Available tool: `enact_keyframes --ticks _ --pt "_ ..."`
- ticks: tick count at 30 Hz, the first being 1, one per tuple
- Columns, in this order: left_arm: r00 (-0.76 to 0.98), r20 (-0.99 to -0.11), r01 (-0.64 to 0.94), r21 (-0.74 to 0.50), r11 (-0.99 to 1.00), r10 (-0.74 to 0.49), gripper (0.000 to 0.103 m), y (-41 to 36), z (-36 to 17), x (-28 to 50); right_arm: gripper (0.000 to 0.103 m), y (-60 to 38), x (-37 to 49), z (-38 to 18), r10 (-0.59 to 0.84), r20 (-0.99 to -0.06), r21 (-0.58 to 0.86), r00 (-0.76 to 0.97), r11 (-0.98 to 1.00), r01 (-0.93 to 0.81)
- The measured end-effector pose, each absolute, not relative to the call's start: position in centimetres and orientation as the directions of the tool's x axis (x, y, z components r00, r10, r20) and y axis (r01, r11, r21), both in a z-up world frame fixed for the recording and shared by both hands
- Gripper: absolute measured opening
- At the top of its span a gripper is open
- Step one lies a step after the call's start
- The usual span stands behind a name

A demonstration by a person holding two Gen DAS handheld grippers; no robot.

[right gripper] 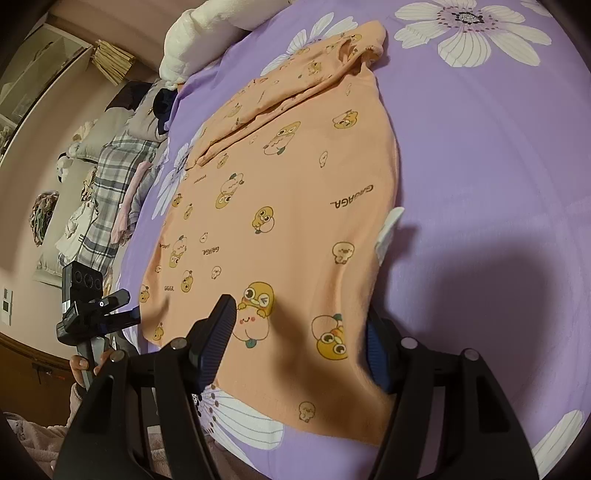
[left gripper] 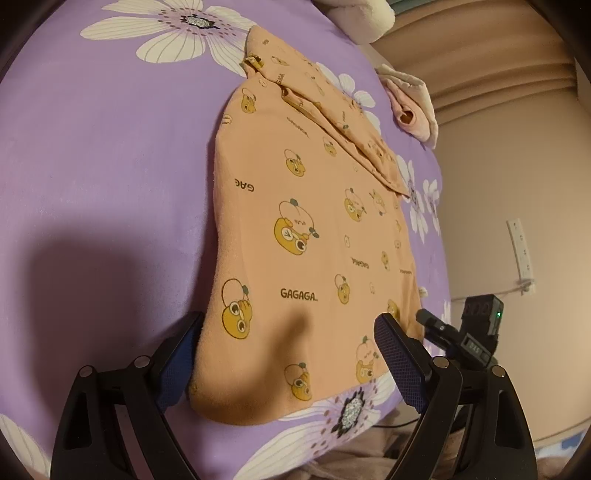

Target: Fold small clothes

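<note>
Shirt: Your small orange shirt (left gripper: 314, 236) lies flat on the purple bed cover (left gripper: 103, 177). It has little yellow ducks and the word GAGAGA on it. Its bottom edge is near you. Its neck end is far from you.

Sleeve: One sleeve (left gripper: 332, 110) is folded across the far part of the shirt. It lies on top of the shirt.

Left gripper: Your left gripper (left gripper: 291, 365) is wide open at the near edge of the shirt. One finger (left gripper: 177, 365) is at the left corner, partly behind the cloth. The other finger (left gripper: 399, 365) sits over the cloth. The shirt's near edge is between them. I cannot see them pinching it.

Right gripper: Your right gripper (right gripper: 299, 343) is about half open at the near edge too. One finger (right gripper: 218, 339) sits over the cloth. The other finger (right gripper: 376, 354) is at the right edge, partly hidden by the shirt. I cannot tell if it grips the cloth.

Tag: A white tag (right gripper: 388, 232) sticks out from the right edge of the shirt.

Bed cover: It has big white flowers (right gripper: 465, 29) on it.

Other things: A white fluffy pillow (right gripper: 199, 40) is at the far end of the bed. A pile of clothes (right gripper: 110, 177) lies to the left of the bed.
</note>
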State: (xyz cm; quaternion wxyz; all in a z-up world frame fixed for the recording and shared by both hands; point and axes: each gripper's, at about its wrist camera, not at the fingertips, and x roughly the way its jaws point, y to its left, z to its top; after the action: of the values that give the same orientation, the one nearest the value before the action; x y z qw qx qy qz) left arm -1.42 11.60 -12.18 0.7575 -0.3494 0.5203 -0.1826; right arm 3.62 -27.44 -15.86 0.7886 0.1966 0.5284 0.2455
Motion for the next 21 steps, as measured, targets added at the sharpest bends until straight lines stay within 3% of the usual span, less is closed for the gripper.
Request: enact_keyframes --ticks 21 --pt "0.41 -0.622 -0.1 -0.758 0.644 -0.668 0.089 12.8 -12.2 -1.5 0.066 -27.3 3.3 -15.9 0.604 -0.728 0.581 0.325 0.795 -0.176"
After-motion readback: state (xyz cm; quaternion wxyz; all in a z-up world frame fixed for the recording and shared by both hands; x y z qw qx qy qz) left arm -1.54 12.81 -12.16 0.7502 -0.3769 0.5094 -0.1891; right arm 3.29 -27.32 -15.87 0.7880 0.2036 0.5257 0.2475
